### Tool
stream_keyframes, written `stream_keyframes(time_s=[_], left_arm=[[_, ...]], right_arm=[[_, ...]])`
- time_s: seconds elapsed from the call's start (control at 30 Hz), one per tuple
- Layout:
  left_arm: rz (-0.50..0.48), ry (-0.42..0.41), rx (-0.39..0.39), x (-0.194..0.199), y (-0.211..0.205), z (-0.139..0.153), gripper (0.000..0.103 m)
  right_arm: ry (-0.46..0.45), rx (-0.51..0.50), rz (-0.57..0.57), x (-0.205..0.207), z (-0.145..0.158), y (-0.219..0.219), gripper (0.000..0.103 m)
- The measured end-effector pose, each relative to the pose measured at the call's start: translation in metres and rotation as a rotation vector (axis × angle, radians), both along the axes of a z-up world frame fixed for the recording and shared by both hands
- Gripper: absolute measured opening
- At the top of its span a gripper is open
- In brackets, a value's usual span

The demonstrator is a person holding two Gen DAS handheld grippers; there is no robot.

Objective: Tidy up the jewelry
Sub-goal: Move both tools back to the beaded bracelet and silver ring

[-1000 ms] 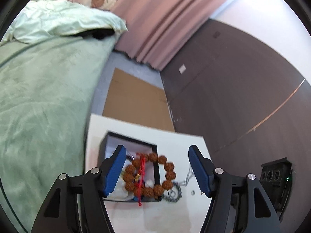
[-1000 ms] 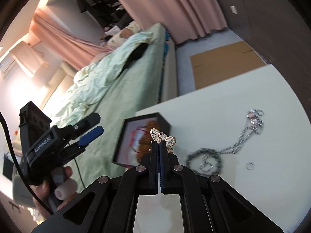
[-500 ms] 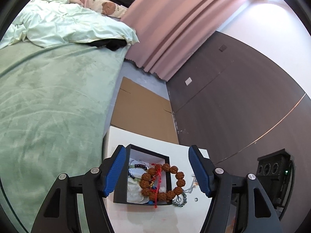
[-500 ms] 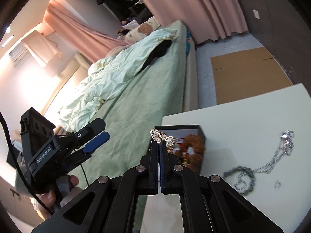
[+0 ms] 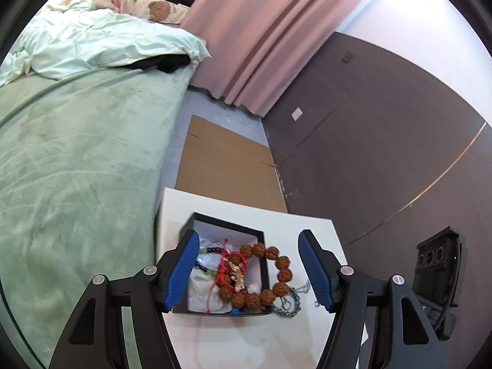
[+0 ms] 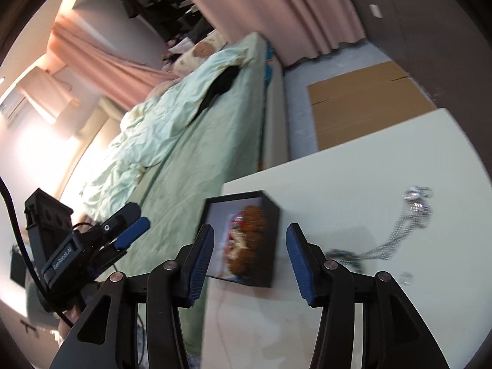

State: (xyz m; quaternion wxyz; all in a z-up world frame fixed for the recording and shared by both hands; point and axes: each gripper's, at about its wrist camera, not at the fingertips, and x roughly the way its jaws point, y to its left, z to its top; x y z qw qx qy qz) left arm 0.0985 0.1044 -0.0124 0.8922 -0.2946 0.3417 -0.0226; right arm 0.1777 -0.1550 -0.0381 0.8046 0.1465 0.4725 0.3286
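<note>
A black jewelry box [image 5: 226,224] with a white lining stands on the white table [image 5: 246,338]; it also shows in the right wrist view [image 6: 270,215]. A brown bead bracelet [image 5: 276,276] hangs over its right rim. A gold brooch [image 5: 235,273] and red cord [image 5: 223,261] lie inside. My left gripper [image 5: 247,272] is open above the box. My right gripper [image 6: 249,258] is open and empty above the box. A silver chain [image 6: 399,240] and a small ring [image 6: 406,276] lie on the table to the right.
A bed with a green blanket [image 5: 77,169] runs along the table's left side. Flat cardboard [image 5: 224,166] lies on the floor beyond the table. A dark wall [image 5: 384,153] stands to the right. The left gripper shows in the right wrist view [image 6: 132,227], off the table's left edge.
My right gripper opened and let go of the gold brooch, which now lies in the box. The left gripper stayed open and drew back a little.
</note>
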Motion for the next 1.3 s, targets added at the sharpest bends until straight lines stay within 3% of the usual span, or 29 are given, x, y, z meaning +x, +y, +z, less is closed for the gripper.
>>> stream_keyframes(time_s=[0.53, 0.87, 1.1, 1.23, 1.3], left_arm=[[-0.204, -0.002, 0.124, 0.005, -0.096, -0.007, 0.068], [-0.303, 0.018, 0.215, 0.005, -0.144, -0.028, 0.068], [-0.367, 0.044, 0.306, 0.010, -0.176, -0.047, 0.058], [-0.408, 0.089, 0.342, 0.018, -0.190, -0.065, 0.042], [-0.416, 0.107, 0.361, 0.022, -0.194, -0.074, 0.040]], right_arm=[[0.065, -0.072, -0.114, 0.008, -0.010, -0.082, 0.050], [0.124, -0.136, -0.134, 0.006, -0.027, -0.109, 0.050], [0.122, -0.159, -0.158, 0.009, -0.028, -0.131, 0.050], [0.119, -0.183, -0.154, 0.012, -0.030, -0.138, 0.050], [0.118, -0.193, -0.155, 0.014, -0.032, -0.141, 0.050]])
